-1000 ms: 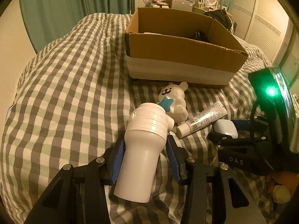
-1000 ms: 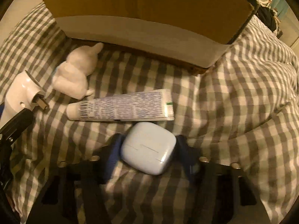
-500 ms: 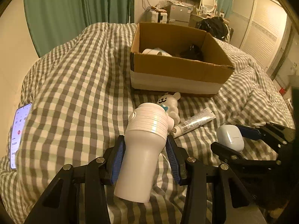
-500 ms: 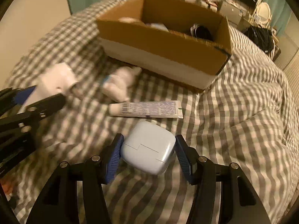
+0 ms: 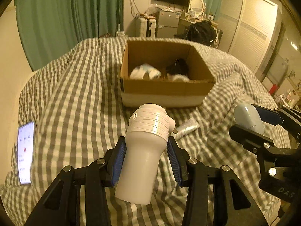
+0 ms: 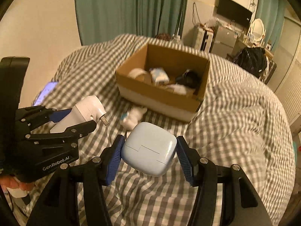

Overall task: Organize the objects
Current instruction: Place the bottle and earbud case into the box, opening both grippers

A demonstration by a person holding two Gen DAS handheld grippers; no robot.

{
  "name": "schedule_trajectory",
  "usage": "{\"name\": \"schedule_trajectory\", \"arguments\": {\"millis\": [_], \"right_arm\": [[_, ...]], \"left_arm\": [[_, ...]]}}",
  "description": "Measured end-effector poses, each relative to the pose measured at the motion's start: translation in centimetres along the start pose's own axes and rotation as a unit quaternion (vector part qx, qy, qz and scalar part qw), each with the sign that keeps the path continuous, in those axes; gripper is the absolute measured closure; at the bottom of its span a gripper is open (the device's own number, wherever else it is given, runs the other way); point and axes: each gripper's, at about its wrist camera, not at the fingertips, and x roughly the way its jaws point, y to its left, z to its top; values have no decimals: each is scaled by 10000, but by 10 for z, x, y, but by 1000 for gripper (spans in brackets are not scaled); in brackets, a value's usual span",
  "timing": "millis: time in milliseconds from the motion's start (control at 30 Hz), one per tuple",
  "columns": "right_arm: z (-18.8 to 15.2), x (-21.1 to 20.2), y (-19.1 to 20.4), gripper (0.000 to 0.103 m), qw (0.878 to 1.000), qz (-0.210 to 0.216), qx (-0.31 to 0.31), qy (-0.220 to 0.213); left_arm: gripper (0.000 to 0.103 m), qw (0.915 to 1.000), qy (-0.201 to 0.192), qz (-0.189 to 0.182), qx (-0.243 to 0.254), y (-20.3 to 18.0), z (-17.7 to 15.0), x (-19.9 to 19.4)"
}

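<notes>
My left gripper (image 5: pixel 145 158) is shut on a white handheld device (image 5: pixel 143 146) with a ribbed head and holds it above the bed; it also shows in the right wrist view (image 6: pixel 79 114). My right gripper (image 6: pixel 149 156) is shut on a pale blue rounded case (image 6: pixel 149 150), seen too in the left wrist view (image 5: pixel 247 117). An open cardboard box (image 5: pixel 165 90) with several items inside stands ahead on the checked bedcover. A white toy figure (image 6: pixel 134 116) and a tube (image 5: pixel 187 129) lie on the bed in front of the box.
A lit phone (image 5: pixel 25 152) lies at the bed's left edge. Green curtains (image 5: pixel 65 18) hang behind. A black bag (image 5: pixel 202 32), a fridge and a wall TV stand beyond the bed. Wardrobe doors are on the right.
Both grippers have risen and pulled back from the bed with their objects held. The box interior has come into view. The toy and tube stay on the cover.
</notes>
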Motion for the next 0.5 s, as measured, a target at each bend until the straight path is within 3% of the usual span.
{"name": "schedule_trajectory", "arguments": {"millis": [500], "right_arm": [[83,7,-33,47,9989,35,57,-457]], "left_arm": [[58,9977,-597,12,321,-9,107,15]]}}
